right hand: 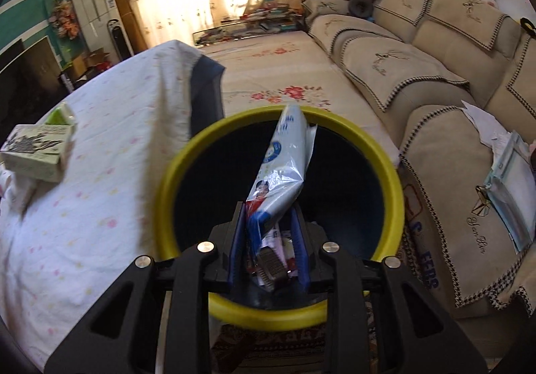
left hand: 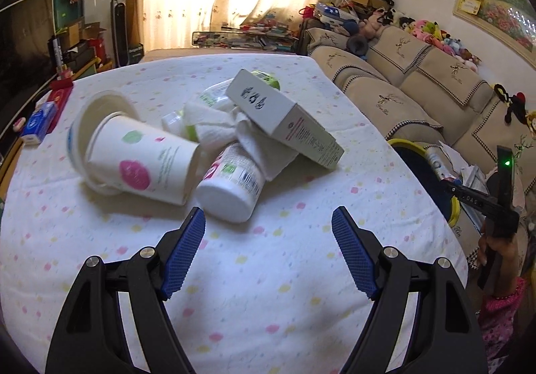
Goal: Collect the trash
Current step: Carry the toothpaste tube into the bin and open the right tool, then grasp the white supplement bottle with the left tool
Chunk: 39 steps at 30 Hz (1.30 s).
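Only right wrist view shows wrapper (right hand: 281, 169) between fingers (right hand: 299, 233) over bin (right hand: 395, 179)

- You've got one paper cup (left hand: 144, 163), on its side, mouth inside one white round lid (left hand: 87, 119).
- One white bottle (left hand: 231, 188) lying next to it.
- One long grey-white box (left hand: 284, 116) on top of the pile.
- One crumpled white towel (left hand: 241, 134) under the box.
- One more tub with a green lid (left hand: 268, 79) behind the box, mostly hidden; can't count further in there.
- One yellow-rimmed bin (right hand: 388, 169).
- One blue-and-white plastic wrapper (right hand: 281, 169) over the bin.
- One blue packet (left hand: 39, 122) and one red packet (left hand: 60, 97) at the table's far left edge.
- Two grippers: left gripper (left hand: 268, 233), right gripper (right hand: 268, 236).
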Tool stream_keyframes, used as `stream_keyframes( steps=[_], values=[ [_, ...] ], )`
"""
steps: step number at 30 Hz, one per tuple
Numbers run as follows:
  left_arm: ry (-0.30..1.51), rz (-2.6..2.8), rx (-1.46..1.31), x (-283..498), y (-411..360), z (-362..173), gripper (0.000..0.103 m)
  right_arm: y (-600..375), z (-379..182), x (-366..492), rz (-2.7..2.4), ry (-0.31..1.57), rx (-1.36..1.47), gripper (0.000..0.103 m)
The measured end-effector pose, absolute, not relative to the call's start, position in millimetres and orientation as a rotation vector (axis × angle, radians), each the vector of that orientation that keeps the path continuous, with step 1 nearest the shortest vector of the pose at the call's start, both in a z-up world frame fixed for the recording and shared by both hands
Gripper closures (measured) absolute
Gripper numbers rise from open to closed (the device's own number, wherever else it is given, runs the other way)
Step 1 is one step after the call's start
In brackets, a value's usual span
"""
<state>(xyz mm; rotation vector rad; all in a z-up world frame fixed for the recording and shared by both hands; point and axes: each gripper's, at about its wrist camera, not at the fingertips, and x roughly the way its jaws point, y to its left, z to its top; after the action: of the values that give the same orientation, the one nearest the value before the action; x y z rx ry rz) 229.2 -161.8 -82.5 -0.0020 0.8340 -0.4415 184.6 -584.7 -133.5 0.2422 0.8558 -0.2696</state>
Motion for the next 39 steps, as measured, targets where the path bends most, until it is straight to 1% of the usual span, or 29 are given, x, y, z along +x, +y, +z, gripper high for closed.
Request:
stream_keyframes(
  steps=[2,3,4,12,31,35,36,38,39],
  values=[
    [0.839,-0.457,-0.007,235.9,-168.7,-80.1,0.026,-591.9,-138.4,189.4,-0.295,0.861,0.241,0.068],
    [0.839,-0.465,-0.009,239.1,-172.8,-78.2,0.026,-594.4,-140.6,190.0,-0.302,0.860,0.245,0.059],
    [0.838,-0.471,-0.007,241.3,-176.5,-76.4,0.026,-597.5,-142.2,190.3,-0.310,0.858,0.251,0.057],
    [0.817,-0.437,0.037,253.6,-192.9,-69.1,0.026,-598.7,-147.9,194.8,-0.296,0.857,0.257,0.056],
    [0.820,-0.390,0.285,273.9,-192.8,-106.2,0.026,-587.2,-157.5,203.9,-0.263,0.891,0.252,0.056],
    [0.835,-0.399,0.301,278.8,-197.5,-113.3,0.026,-585.0,-159.3,204.5,-0.256,0.894,0.251,0.056],
    [0.837,-0.397,0.306,280.4,-199.5,-115.0,0.026,-584.4,-159.4,204.6,-0.255,0.894,0.251,0.056],
    [0.845,-0.392,0.312,283.4,-200.3,-119.5,0.033,-583.8,-159.1,204.6,-0.254,0.895,0.249,0.056],
    [0.851,-0.392,0.308,285.0,-200.5,-121.0,0.037,-584.1,-159.2,204.1,-0.253,0.895,0.248,0.056]
  ],
)
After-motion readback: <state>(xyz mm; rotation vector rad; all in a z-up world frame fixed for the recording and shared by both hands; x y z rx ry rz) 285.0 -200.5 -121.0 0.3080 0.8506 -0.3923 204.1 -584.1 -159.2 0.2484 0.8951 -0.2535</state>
